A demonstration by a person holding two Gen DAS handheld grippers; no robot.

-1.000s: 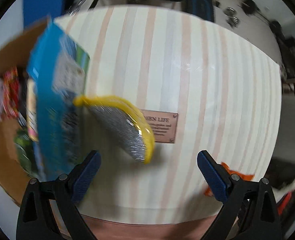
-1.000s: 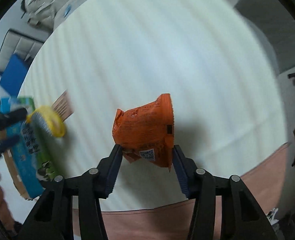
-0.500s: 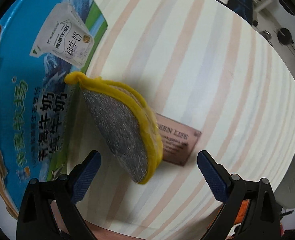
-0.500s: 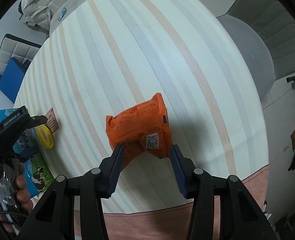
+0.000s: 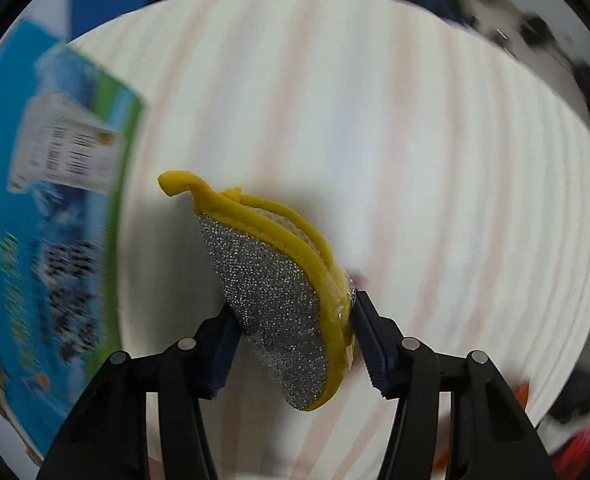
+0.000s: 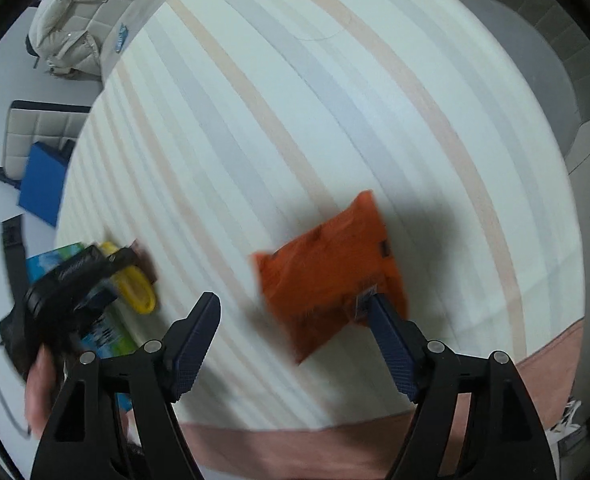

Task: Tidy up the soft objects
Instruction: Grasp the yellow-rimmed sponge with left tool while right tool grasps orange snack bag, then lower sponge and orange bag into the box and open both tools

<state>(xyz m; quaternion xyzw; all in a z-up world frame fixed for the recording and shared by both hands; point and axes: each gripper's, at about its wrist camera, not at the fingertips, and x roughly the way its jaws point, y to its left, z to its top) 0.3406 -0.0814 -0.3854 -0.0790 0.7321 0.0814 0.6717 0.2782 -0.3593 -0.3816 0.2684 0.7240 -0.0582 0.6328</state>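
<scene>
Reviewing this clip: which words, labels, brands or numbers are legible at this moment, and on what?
None can be read.
Blue-and-green carton: printed characters, blurred by motion.
Orange packet: dark print and a small label, blurred.
Left hand-held gripper body: pale lettering, too smeared to read.
Scouring pad: no text visible.

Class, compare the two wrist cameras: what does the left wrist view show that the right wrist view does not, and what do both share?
Only the left wrist view shows the scouring pad's silver mesh face, clamped in the left gripper.

Only the right wrist view shows the open right gripper, the orange packet against one finger, and a puffy jacket.

Both show the striped surface, the pad and the blue milk carton box.
</scene>
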